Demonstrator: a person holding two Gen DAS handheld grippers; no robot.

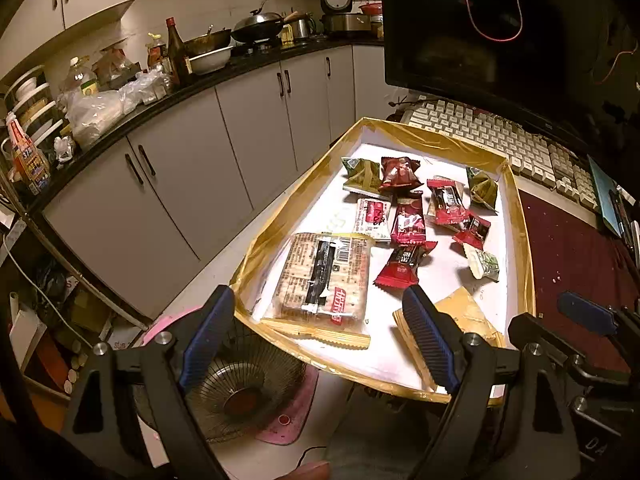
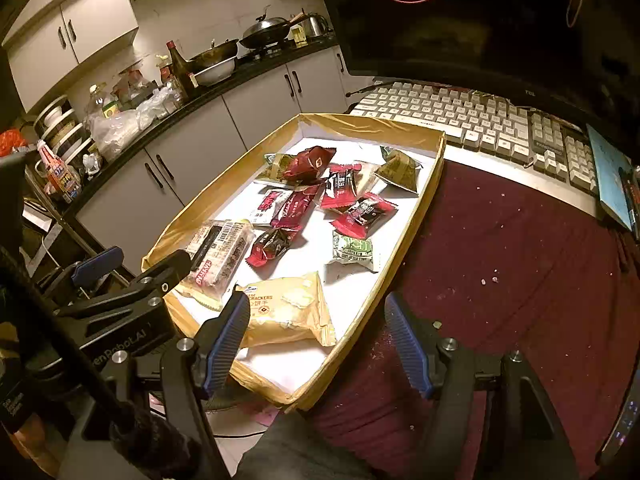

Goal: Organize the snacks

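Observation:
A shallow white tray with a gold taped rim [image 1: 524,240] [image 2: 424,196] holds several snack packets. A long clear cracker pack [image 1: 322,276] [image 2: 218,254] lies at its near left. A yellow cracker bag [image 1: 466,312] [image 2: 286,308] lies at the near edge. Red packets [image 1: 400,266] [image 2: 362,212], green pyramid packets [image 1: 484,190] [image 2: 400,170] and a white-green packet [image 2: 354,250] are scattered further in. My left gripper [image 1: 320,342] is open and empty, just before the tray's near edge. My right gripper [image 2: 318,342] is open and empty, astride the tray's near right corner.
A keyboard [image 1: 504,140] [image 2: 480,120] and a dark monitor [image 1: 480,20] stand behind the tray. A maroon mat [image 2: 500,260] lies to its right. A kitchen counter with pots and bottles [image 1: 180,60] runs along the left. A fan [image 1: 240,396] sits on the floor below.

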